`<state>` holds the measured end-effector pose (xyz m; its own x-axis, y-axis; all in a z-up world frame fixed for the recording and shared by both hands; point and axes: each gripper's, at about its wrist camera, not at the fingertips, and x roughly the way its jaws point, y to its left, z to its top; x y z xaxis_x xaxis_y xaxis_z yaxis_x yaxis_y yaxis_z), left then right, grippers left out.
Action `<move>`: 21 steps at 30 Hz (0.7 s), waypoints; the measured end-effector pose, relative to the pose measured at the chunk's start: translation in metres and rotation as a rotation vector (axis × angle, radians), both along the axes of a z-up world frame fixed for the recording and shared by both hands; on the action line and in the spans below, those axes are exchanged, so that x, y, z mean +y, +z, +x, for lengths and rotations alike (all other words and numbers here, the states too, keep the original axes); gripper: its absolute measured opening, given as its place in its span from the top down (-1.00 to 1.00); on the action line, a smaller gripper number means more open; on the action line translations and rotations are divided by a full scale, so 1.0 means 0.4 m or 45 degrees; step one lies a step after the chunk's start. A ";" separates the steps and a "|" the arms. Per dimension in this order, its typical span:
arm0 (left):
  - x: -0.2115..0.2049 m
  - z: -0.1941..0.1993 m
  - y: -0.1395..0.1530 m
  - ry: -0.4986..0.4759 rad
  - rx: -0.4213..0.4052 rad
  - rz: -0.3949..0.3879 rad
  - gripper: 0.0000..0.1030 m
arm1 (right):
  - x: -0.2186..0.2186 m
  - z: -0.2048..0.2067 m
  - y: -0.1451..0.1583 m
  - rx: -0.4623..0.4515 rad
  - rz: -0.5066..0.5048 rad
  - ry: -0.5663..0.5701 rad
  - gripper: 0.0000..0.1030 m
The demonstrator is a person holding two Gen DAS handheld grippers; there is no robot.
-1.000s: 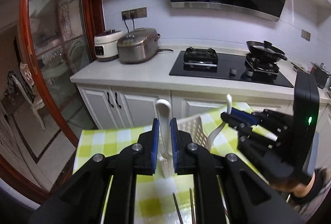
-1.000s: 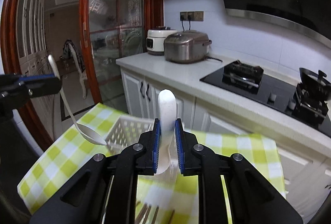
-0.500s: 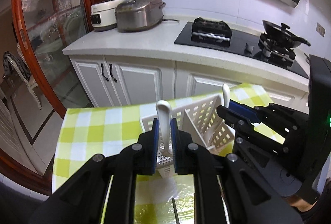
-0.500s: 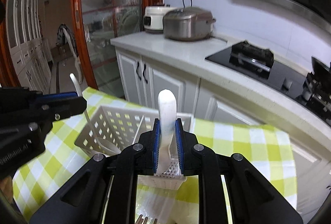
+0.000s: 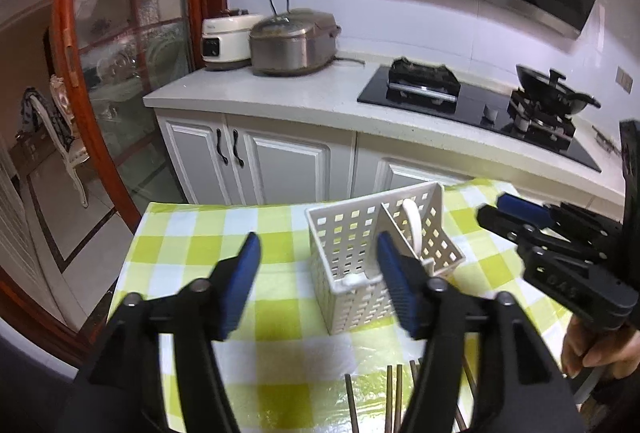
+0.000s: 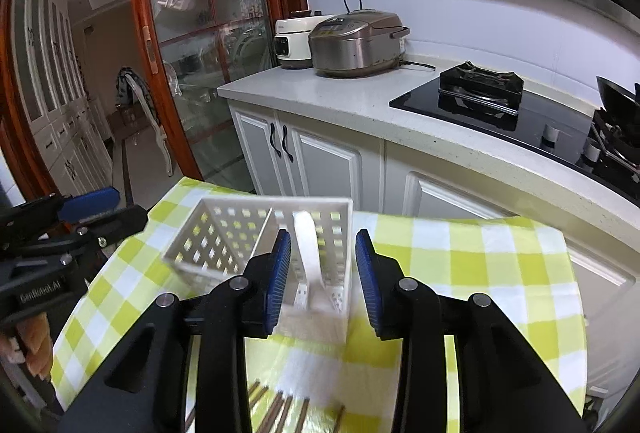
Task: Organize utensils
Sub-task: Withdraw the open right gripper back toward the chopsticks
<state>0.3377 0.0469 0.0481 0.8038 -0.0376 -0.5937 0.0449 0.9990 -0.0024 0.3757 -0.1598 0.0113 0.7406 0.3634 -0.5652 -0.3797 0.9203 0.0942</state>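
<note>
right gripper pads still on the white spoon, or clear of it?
Apart. Right wrist view: the right gripper has just been opening; the white spoon stands in the basket with gaps to both pads.

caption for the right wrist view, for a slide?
Right gripper, jaws just opening, over a white spoon standing in the caddy on the checked cloth.

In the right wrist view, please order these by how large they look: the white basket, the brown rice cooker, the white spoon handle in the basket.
1. white basket, though it is nearest the camera
2. brown rice cooker, farther away
3. white spoon handle
</note>
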 end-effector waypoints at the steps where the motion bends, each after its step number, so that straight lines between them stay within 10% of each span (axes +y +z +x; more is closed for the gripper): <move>1: 0.001 -0.018 0.000 0.003 -0.019 -0.004 -0.35 | -0.010 -0.017 -0.001 -0.003 0.003 0.003 0.34; 7: 0.007 -0.168 -0.027 0.036 -0.144 -0.021 -0.90 | -0.077 -0.142 -0.039 -0.013 0.033 -0.033 0.16; 21: 0.016 -0.360 -0.219 0.082 -0.053 -0.057 -0.91 | -0.131 -0.317 -0.250 0.113 -0.024 -0.095 0.01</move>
